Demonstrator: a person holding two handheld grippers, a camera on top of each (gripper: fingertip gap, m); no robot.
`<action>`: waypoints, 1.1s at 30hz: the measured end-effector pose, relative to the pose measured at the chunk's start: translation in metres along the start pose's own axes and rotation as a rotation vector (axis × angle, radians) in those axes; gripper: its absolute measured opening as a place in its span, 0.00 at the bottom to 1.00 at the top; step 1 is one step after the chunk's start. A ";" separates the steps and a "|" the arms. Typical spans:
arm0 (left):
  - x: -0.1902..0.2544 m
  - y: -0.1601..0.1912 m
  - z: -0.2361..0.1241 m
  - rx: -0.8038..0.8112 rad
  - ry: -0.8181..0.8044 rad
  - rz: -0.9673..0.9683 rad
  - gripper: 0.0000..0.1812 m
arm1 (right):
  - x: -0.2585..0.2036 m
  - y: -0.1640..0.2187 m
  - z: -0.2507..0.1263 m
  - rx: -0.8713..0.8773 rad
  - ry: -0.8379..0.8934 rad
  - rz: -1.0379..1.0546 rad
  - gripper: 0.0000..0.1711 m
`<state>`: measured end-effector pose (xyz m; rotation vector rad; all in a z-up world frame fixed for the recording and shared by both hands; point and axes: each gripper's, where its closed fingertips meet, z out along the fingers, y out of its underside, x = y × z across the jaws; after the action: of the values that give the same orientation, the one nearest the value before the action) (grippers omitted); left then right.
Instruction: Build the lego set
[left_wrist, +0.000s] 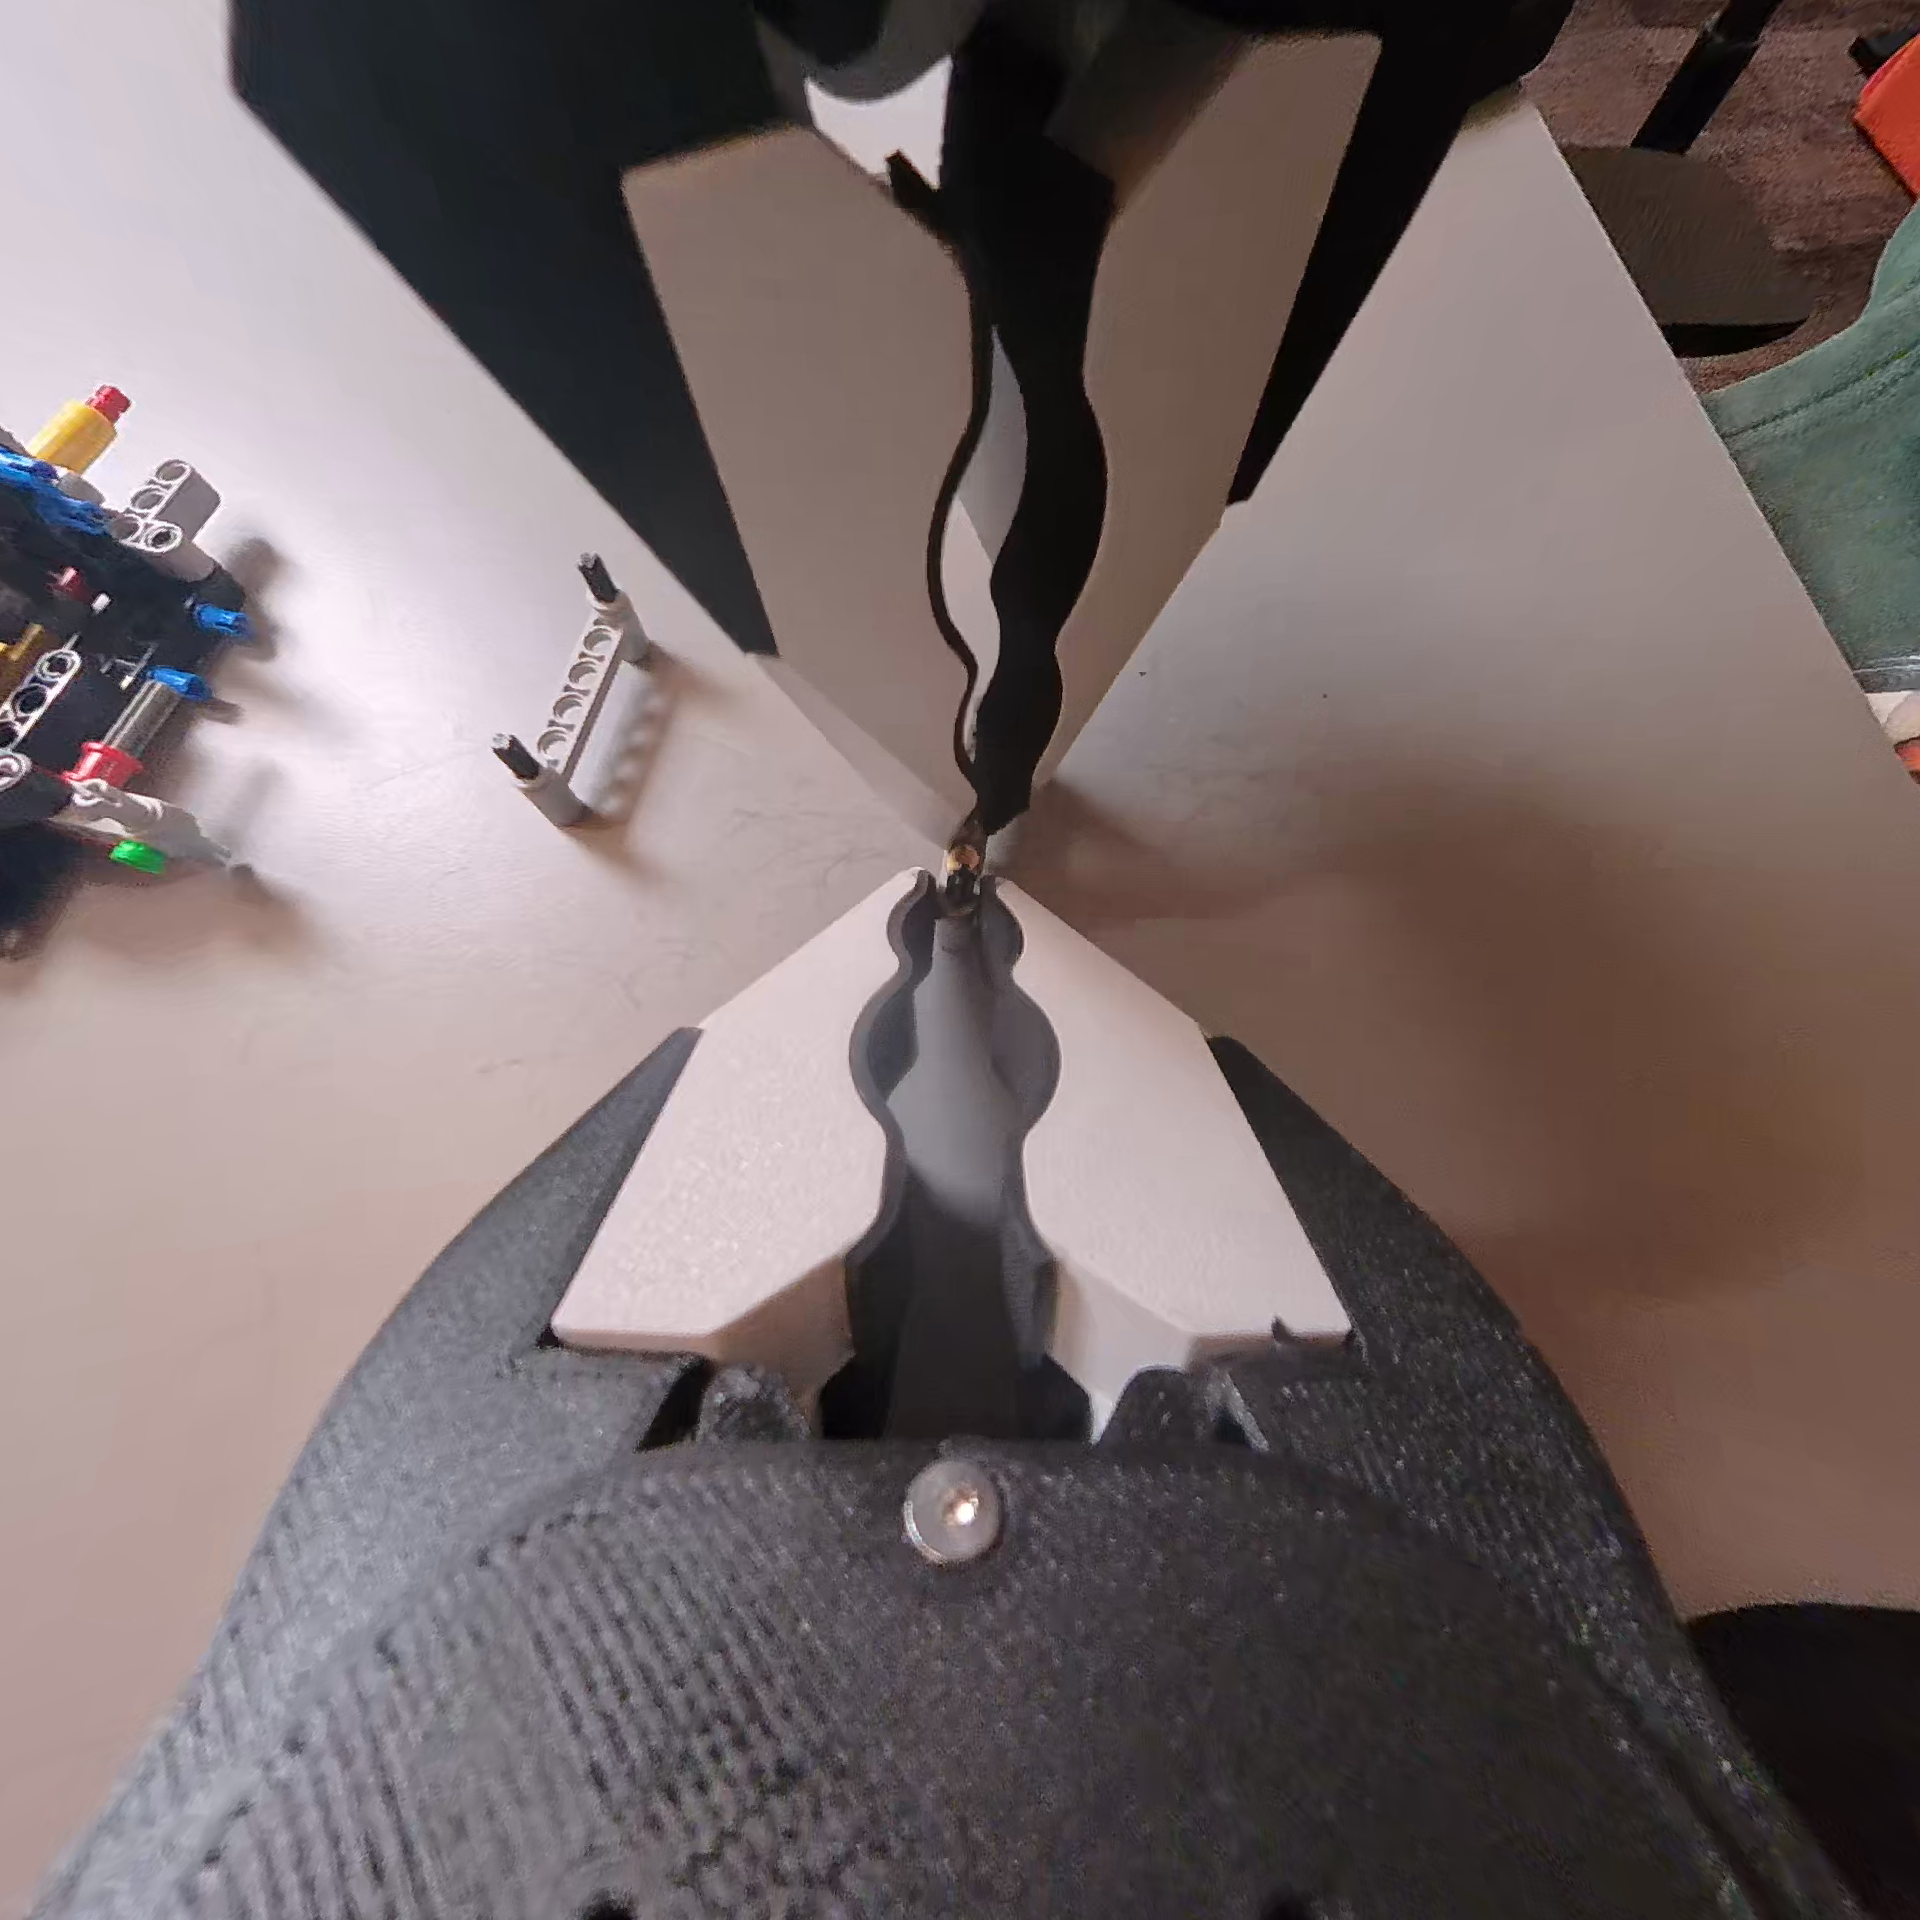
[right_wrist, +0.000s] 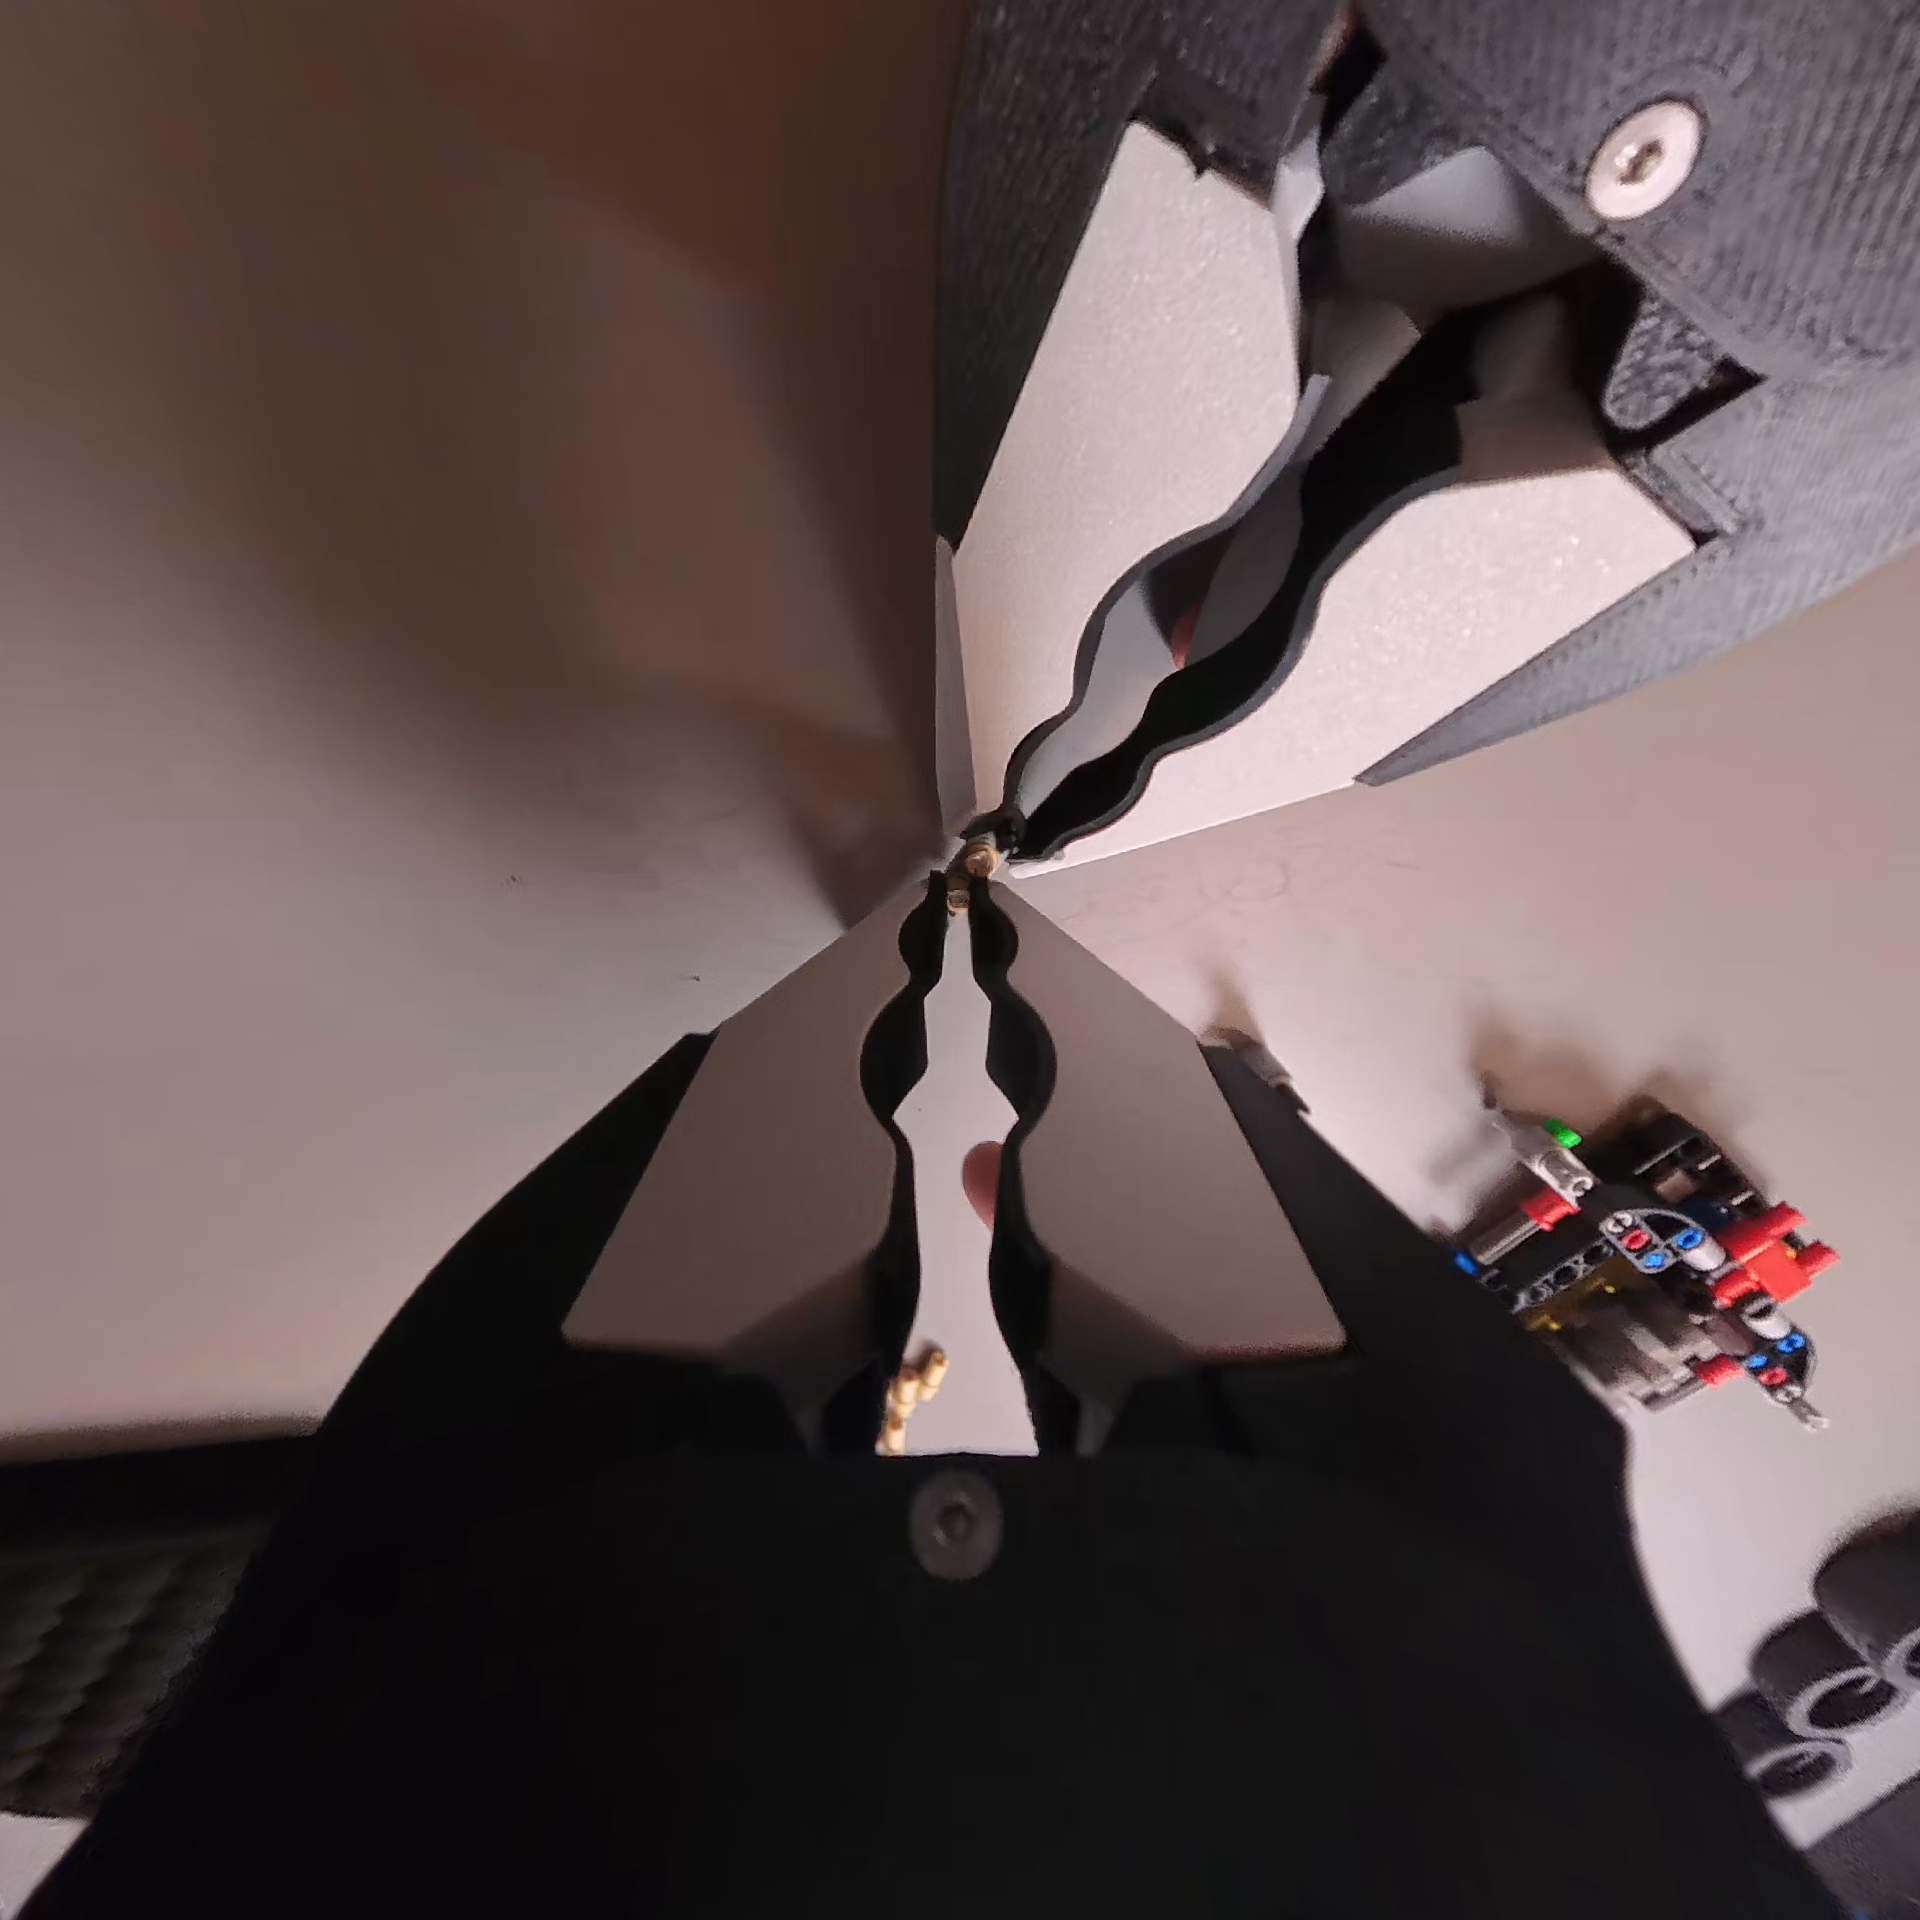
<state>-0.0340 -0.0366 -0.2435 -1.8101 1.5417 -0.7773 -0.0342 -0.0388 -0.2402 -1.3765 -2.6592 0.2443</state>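
Both grippers meet tip to tip over the white table (left_wrist: 364, 1091). Left gripper (left_wrist: 961, 896) jaws are pinched nearly closed on a tiny tan pin (left_wrist: 966, 858), and the right gripper (right_wrist: 961, 896) jaws, narrow too, nip the same pin (right_wrist: 975, 860) from the opposite side. Half-built lego model (left_wrist: 83, 665) sits well left of the left jaws, w/ a loose grey beam (left_wrist: 587, 707) btwn it and the tips. Black tires (right_wrist: 1849, 1683) lie to the right, behind the right jaws.
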 end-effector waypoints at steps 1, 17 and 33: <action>0.000 0.000 0.000 0.000 -0.004 0.002 0.04 | 0.000 -0.001 0.000 0.014 0.019 0.011 0.02; -0.003 0.000 0.000 -0.002 -0.022 -0.097 0.03 | 0.007 0.004 -0.001 0.022 0.575 -0.123 0.07; -0.004 -0.001 0.001 -0.006 -0.078 -0.004 0.04 | -0.019 0.073 -0.044 0.322 0.451 0.489 0.14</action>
<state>-0.0331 -0.0322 -0.2437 -1.8264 1.4921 -0.6967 0.0434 -0.0098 -0.2136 -1.7010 -1.8119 0.3447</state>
